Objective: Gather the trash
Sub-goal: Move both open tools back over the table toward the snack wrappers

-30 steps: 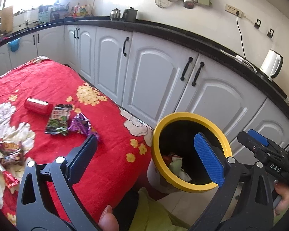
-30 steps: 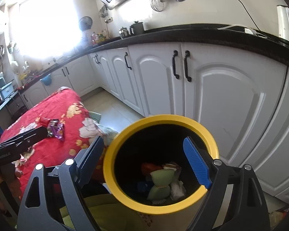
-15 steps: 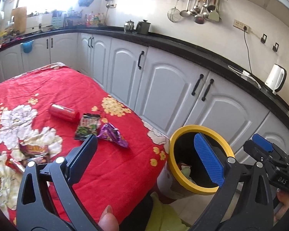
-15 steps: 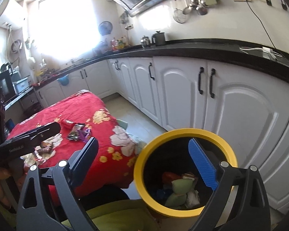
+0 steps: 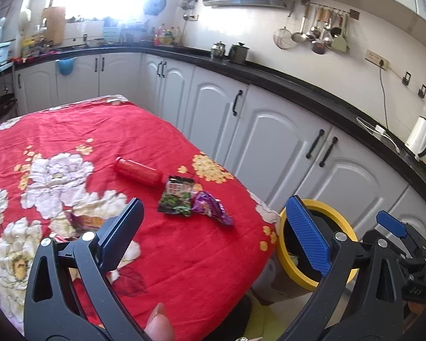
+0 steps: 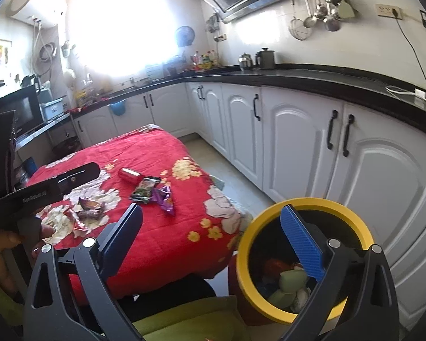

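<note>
On the red floral tablecloth [image 5: 71, 130] lie a red can [image 5: 137, 173], a green wrapper [image 5: 177, 196], a purple wrapper [image 5: 211, 211] and more wrappers [image 5: 82, 221] nearer the left. A yellow-rimmed bin [image 6: 312, 203] stands on the floor by the table's corner, with trash [image 6: 286, 281] inside. My left gripper [image 5: 213, 203] hovers open over the table's near edge, holding nothing. My right gripper [image 6: 211, 210] hangs between table and bin. Its jaws are opening and nothing is between them. The can [image 6: 130, 174] and the purple wrapper [image 6: 164, 199] also show in the right wrist view.
White cabinets [image 5: 269, 142] under a black counter [image 5: 298, 91] run along the far and right sides. A white kettle [image 5: 420, 139] sits on the counter. A strip of floor [image 6: 227, 176] separates table and cabinets. A yellow-green garment [image 6: 184, 318] lies below the grippers.
Both grippers have drawn back and up from the bin. It has slid toward the lower right in both views, and more of the table now shows. The right jaws have spread a little.
</note>
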